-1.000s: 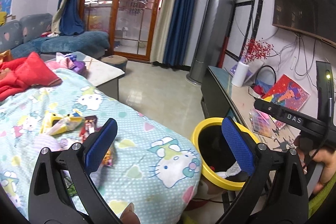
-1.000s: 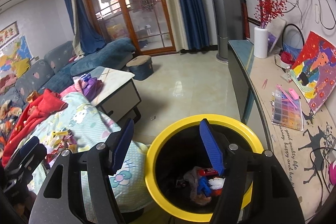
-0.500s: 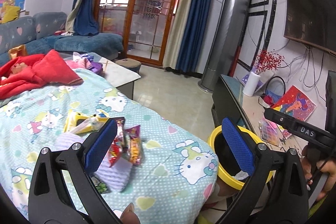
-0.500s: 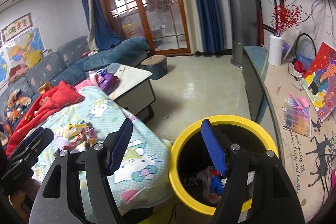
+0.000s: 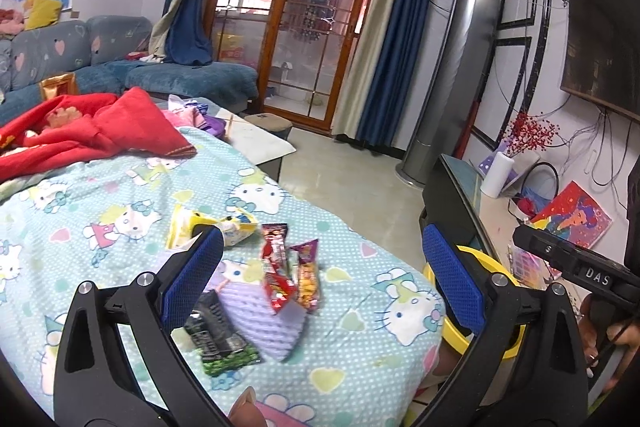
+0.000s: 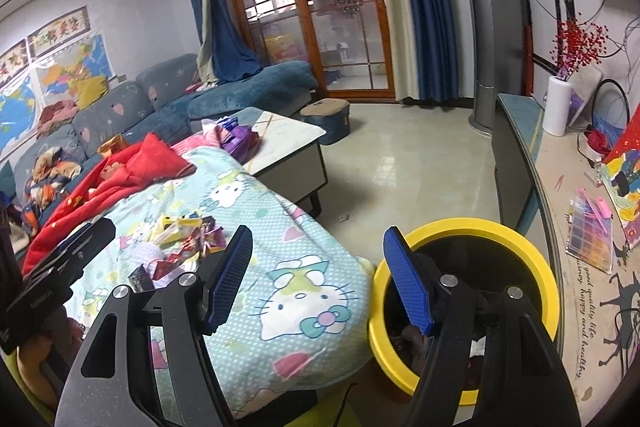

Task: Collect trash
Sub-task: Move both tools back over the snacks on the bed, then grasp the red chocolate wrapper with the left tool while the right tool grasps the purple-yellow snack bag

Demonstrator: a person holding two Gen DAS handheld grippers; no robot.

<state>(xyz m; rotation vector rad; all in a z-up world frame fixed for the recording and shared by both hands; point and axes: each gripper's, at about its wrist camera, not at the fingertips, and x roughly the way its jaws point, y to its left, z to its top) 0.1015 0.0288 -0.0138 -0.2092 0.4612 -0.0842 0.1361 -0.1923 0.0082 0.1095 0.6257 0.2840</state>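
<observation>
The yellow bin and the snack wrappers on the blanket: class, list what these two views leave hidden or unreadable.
- Yellow bin: the right tongs block most of its contents in the right wrist view; in the left wrist view only a slice of rim shows.
- Black wrapper: print too small to read, top edge behind the left tongs.
- Yellow wrapper: crumpled, label unreadable.
- Purple cloth: partly under red wrapper.

I see a bed (image 5: 360, 347) with a cartoon-cat sheet; on it lie snack wrappers (image 5: 290, 273), a purple cloth (image 5: 260, 315) and a red blanket (image 5: 100, 131).
</observation>
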